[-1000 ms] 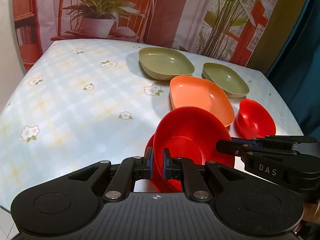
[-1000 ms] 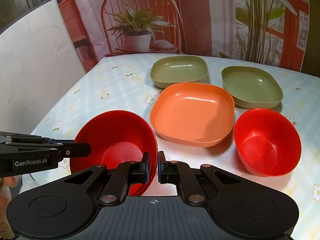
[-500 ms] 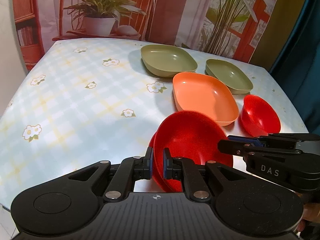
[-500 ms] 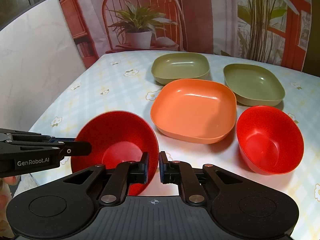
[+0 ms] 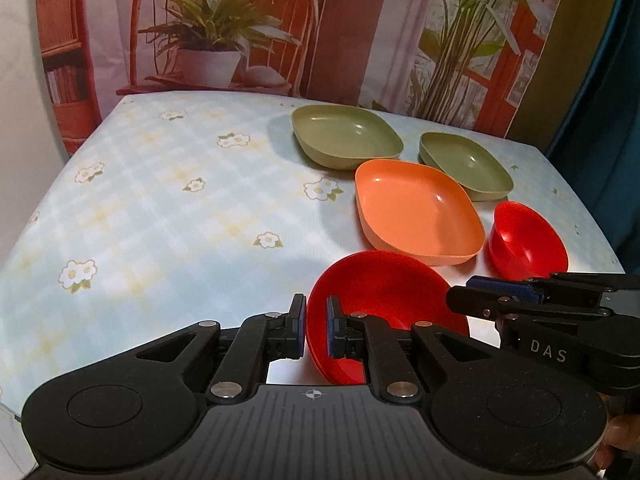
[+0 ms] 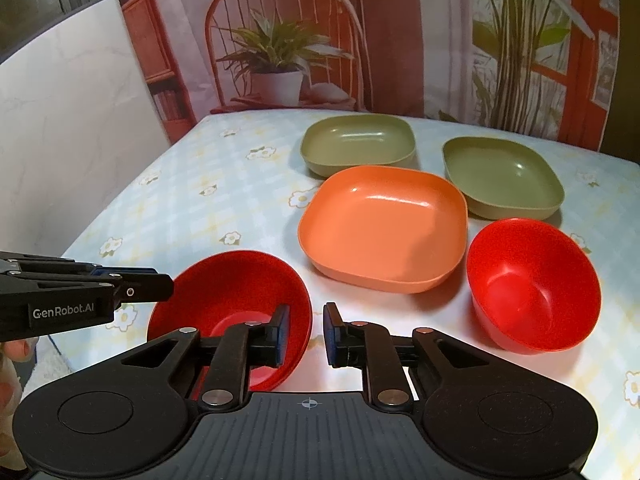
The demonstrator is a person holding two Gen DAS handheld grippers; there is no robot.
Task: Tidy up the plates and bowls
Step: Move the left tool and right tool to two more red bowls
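A red bowl (image 5: 384, 292) (image 6: 236, 292) sits low at the near edge of the table. My left gripper (image 5: 316, 328) (image 6: 160, 280) is shut on its left rim. My right gripper (image 6: 306, 332) (image 5: 472, 290) has its jaws opening. The bowl's right rim stands between the fingers, and table shows between the rim and the outer pad. A second red bowl (image 6: 532, 284) (image 5: 524, 240) stands to the right. Behind them lie an orange square plate (image 6: 384, 228) (image 5: 416, 216) and two green plates (image 6: 358, 142) (image 6: 502, 176).
The table (image 5: 160, 200) has a pale checked cloth with flowers; its left half is bare. A printed backdrop with a chair and potted plant (image 6: 276, 60) hangs behind the far edge. A white wall panel (image 6: 72, 140) stands on the left. A person's fingers (image 6: 12, 360) show at the lower left.
The right gripper's jaws have parted from the red bowl's rim. The bowl has sunk and tilts less in the left wrist view. The left gripper keeps its grip.
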